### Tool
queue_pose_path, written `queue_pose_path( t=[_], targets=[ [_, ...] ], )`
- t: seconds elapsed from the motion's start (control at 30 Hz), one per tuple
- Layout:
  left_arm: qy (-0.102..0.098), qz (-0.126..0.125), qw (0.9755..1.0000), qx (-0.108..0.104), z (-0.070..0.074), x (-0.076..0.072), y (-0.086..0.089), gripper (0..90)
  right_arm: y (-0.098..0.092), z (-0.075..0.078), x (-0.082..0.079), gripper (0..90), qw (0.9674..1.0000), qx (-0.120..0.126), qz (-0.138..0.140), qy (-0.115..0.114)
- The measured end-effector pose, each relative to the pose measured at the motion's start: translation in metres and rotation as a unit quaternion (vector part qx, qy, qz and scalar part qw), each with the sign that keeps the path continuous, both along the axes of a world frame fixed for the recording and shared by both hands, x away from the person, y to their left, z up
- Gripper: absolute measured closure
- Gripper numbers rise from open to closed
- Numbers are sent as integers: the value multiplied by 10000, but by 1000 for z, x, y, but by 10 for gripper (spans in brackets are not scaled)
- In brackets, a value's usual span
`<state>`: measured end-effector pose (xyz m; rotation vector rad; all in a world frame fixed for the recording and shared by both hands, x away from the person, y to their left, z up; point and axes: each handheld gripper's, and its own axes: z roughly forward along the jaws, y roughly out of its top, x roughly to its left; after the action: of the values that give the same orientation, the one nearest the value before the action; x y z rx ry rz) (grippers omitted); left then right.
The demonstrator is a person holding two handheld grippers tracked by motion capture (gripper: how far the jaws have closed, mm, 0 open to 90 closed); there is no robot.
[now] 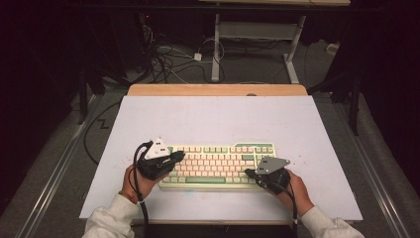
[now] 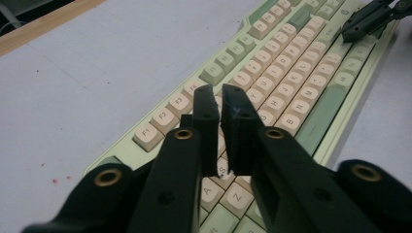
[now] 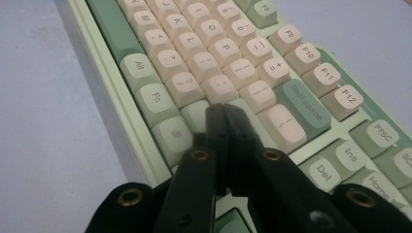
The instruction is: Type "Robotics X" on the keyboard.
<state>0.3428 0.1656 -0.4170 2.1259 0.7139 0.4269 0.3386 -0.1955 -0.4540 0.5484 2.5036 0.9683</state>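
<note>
A pale green keyboard with cream keys lies on the white tabletop, near its front edge. My left gripper hovers over the keyboard's left end, its jaws drawn together with nothing between them. In the left gripper view the tips hang above the number and letter keys of the keyboard. My right gripper sits at the keyboard's lower right part, shut. In the right gripper view its tips rest low over the keys near the Enter and Shift area of the keyboard. The right gripper also appears far off in the left gripper view.
The person's hands and white sleeves come in from the bottom. A wooden strip borders the table's far edge. Beyond it stand the legs of another desk and loose cables on the floor. Small red specks dot the table.
</note>
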Motion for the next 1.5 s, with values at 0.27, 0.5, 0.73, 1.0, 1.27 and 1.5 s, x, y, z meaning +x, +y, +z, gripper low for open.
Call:
queue_pose_path(
  t=[0.27,0.5,0.73,1.0,1.27,1.5],
  targets=[
    [102,-249,9994,215,-8,8,-18,876,0,0,0,900,10000,17,3,12],
    [248,-312,9984,392,-16,15,-28,876,0,0,0,900,10000,17,-1,-2],
    [490,-319,9965,592,-23,23,-35,876,0,0,-1,900,10000,6,-12,3],
    [616,-287,9953,690,-28,30,-40,876,-1,0,0,900,10000,20,-6,10],
    [593,-231,9952,738,-31,34,-43,875,-1,0,-1,900,10000,30,-37,21],
    [550,-264,9949,800,-31,34,-47,876,-1,0,-1,900,10000,17,-28,16]
  ],
)
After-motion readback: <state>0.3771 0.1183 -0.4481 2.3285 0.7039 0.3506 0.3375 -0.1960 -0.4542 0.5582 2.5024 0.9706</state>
